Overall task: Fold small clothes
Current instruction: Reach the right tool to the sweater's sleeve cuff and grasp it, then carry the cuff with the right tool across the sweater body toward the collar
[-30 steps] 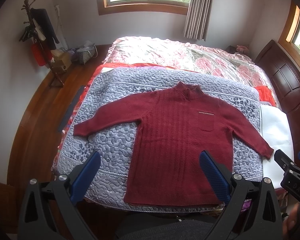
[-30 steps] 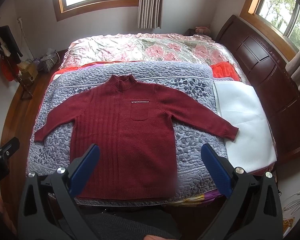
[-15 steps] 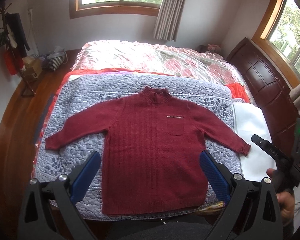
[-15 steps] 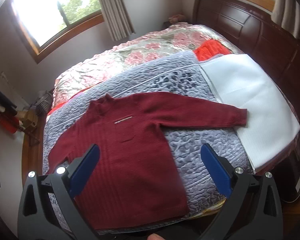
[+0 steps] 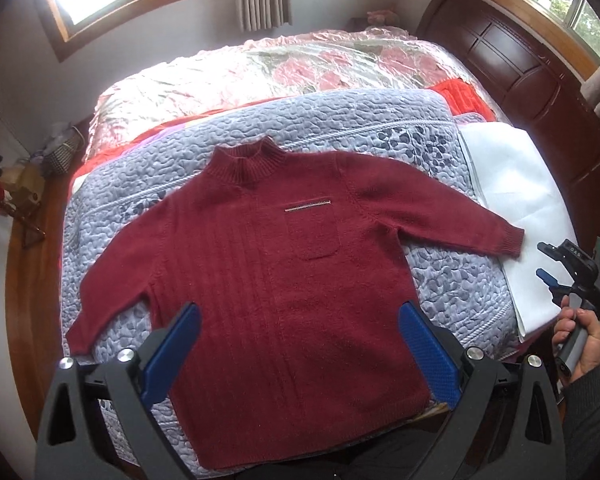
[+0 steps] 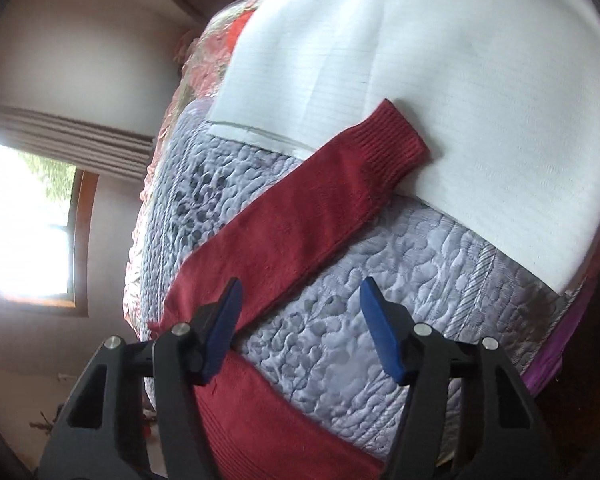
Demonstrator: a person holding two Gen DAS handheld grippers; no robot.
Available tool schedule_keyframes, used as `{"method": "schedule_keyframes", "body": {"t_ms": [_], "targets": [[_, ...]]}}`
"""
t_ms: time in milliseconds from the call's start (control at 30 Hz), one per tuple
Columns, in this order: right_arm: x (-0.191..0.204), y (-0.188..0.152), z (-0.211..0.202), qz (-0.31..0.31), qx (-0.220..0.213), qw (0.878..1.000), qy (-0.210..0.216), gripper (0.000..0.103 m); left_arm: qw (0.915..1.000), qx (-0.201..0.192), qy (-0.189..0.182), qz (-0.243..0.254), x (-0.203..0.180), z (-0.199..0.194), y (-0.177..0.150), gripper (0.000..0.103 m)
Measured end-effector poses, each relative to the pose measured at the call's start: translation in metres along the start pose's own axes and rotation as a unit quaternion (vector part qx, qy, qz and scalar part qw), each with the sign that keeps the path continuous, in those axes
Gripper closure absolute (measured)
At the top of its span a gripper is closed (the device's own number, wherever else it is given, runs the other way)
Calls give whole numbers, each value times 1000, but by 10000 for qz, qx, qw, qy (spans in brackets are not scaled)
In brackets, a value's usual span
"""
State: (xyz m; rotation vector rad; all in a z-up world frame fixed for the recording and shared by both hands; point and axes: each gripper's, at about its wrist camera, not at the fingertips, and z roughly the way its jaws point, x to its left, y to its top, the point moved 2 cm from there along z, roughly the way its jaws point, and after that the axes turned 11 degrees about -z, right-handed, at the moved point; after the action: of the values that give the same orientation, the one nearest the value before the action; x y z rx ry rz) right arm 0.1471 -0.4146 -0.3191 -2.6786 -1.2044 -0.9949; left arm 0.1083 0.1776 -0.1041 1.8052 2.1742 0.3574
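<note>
A dark red sweater [image 5: 268, 280] is laid flat, front up, on a grey-lilac quilted cover [image 5: 112, 216] spread over the bed, with both sleeves stretched out to the sides and the collar pointed toward the far window. Its hem is seen at the near edge of the cover, close to the edge of the bed. The cuff [image 6: 392, 140] of the sleeve on the right is rested on a white sheet [image 6: 480, 80] that is laid beside the cover, overlapping its border; the other cuff is kept within the quilted area, near its left edge. Bare quilt is left on both sides of the body panel and beyond the collar, where a pink floral bedspread [image 5: 260, 64] is spread up to the wall.

The left gripper [image 5: 300, 344] is held above the lower part of the sweater with its blue pads set wide apart and nothing between them. The right gripper [image 6: 300, 320] is brought low over the quilt just beside the right sleeve, tilted sideways, its jaws parted at a middling width; whether the left pad is touching the sleeve cannot be told from this blurred view. In the left wrist view it is seen held in a hand [image 5: 580, 336] off the right edge of the bed.

A basket [image 5: 60, 152] is stood on the floor at the far left; its contents cannot be made out.
</note>
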Motion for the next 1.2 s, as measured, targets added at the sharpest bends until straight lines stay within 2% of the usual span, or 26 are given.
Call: {"method": "schedule_keyframes", "body": {"t_ms": [167, 233, 333, 467, 567, 800, 833, 867, 900, 1067, 1200], "targets": [[-56, 29, 51, 1037, -143, 9939, 341, 71, 9990, 418, 129, -8, -14, 42, 3, 4], [-76, 38, 68, 1490, -216, 9873, 504, 76, 9981, 596, 141, 30, -19, 57, 1, 4], [-100, 45, 89, 1963, -298, 9791, 446, 76, 9964, 830, 161, 56, -25, 76, -1, 4], [-115, 47, 102, 2213, -377, 9740, 307, 76, 9953, 938, 183, 146, -32, 88, -3, 4], [-124, 51, 106, 2261, -488, 9726, 239, 72, 9951, 938, 206, 222, -35, 93, -4, 4], [-119, 53, 116, 2226, -611, 9729, 133, 71, 9938, 1076, 212, 176, -30, 102, -7, 4], [-119, 52, 117, 2199, -639, 9733, 145, 75, 9939, 1073, 206, 146, -28, 101, -7, 4], [-118, 52, 117, 2164, -660, 9739, 195, 86, 9940, 1074, 196, 101, -26, 101, -8, 4], [-116, 53, 117, 2141, -676, 9742, 234, 90, 9940, 1078, 173, 46, -23, 101, -8, 4], [-108, 57, 96, 1874, -816, 9785, 271, 93, 9943, 1024, 72, -273, 0, 108, -12, 4], [-70, 66, 70, 1219, -953, 9877, 221, 93, 9900, 1072, -257, -879, 29, 110, -16, 4]]}}
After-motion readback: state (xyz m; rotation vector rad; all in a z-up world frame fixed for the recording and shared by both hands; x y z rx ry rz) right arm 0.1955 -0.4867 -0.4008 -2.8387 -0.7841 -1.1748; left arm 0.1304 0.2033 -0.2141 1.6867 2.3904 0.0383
